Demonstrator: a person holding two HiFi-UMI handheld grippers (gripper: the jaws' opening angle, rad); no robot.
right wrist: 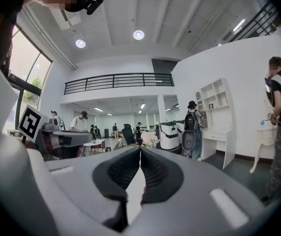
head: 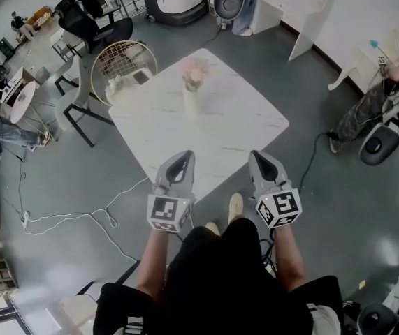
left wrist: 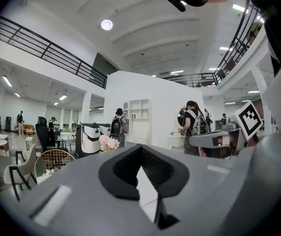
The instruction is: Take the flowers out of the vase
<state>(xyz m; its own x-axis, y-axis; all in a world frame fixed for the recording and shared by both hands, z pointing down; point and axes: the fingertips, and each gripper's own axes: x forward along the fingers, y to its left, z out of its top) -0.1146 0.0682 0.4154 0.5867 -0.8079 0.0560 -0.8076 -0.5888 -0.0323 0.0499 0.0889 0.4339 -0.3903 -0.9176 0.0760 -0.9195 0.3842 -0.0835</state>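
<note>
The fingers of the left gripper [head: 184,156] are seen pressed together at their tips, with nothing held between them. The fingers of the right gripper [head: 257,155] are likewise closed tip to tip and carry nothing. Both grippers are held level, side by side, over the near corner of the white marble table [head: 248,121], and are pointed toward its far side.

The flowers [head: 193,69], a small pale pink bunch, are set in a slim pale vase [head: 191,102] on the far half of the table, well apart from both grippers. The vase is stood upright, its long axis vertical, and the blooms are pointed straight up out of its mouth. In the left gripper view the flowers [left wrist: 108,142] are seen just left of the closed tips; in the right gripper view they [right wrist: 149,138] are seen just right of them. Only bare tabletop is found between the grippers and the vase.

Beyond the far left edge of the table a round wire basket [head: 124,65] is placed, with a dark-framed chair [head: 80,110] to its left. White cables [head: 80,218] are trailed across the grey floor on the near left.
</note>
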